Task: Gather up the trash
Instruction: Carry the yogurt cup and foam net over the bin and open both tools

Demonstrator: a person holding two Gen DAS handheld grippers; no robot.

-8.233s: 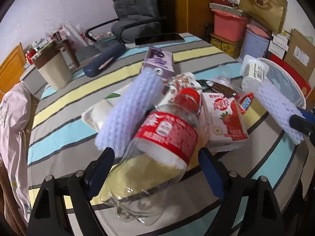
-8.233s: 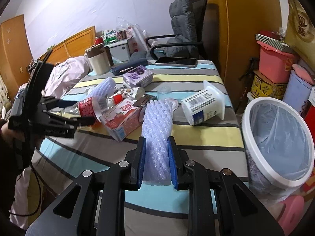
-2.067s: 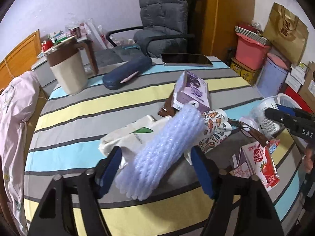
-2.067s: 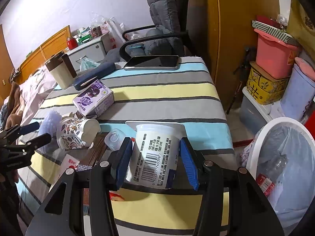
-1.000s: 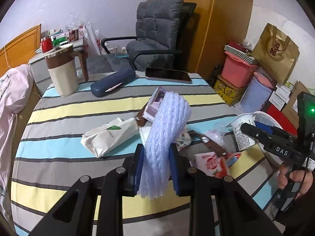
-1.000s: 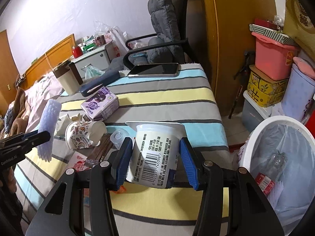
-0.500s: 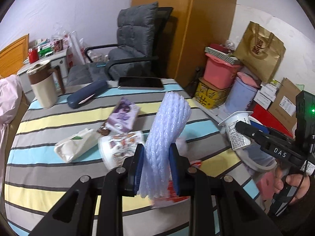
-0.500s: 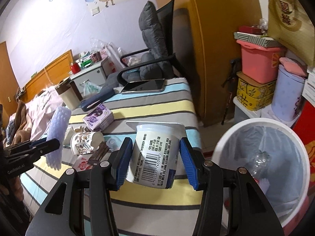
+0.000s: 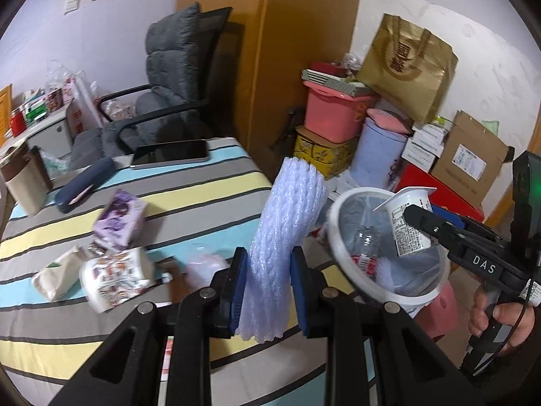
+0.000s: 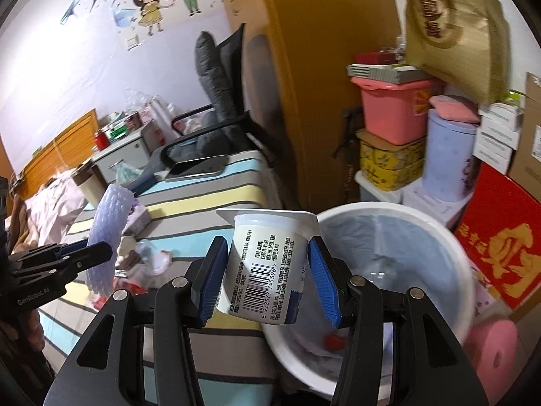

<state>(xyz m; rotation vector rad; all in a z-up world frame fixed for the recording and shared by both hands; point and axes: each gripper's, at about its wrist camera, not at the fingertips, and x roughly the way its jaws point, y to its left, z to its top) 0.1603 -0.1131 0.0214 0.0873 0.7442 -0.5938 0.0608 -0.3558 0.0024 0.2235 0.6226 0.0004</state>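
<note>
My left gripper (image 9: 267, 286) is shut on a pale lavender foam net sleeve (image 9: 287, 230), held upright above the table's right edge. My right gripper (image 10: 267, 282) is shut on a white yogurt cup (image 10: 267, 267) with a barcode label, lifted just over the near rim of the white trash bin (image 10: 449, 237). In the left wrist view the same cup (image 9: 407, 220) hangs over the bin (image 9: 341, 257), which holds a clear bottle with a red label (image 9: 363, 247). In the right wrist view the foam sleeve (image 10: 108, 226) stands at the left in the left gripper (image 10: 72, 253).
On the striped tablecloth (image 9: 189, 196) lie a patterned paper cup (image 9: 115, 279), a purple carton (image 9: 120, 220), a white pouch (image 9: 55, 275), a dark blue case (image 9: 84, 184), a tablet (image 9: 169, 152) and a mug (image 9: 23, 182). Pink and lavender bins (image 9: 378, 152), boxes and a chair (image 9: 169, 98) stand behind.
Both grippers have swung right, away from the table middle toward the bin. The yogurt cup now hangs over the bin's rim and the foam sleeve is near the table's right edge.
</note>
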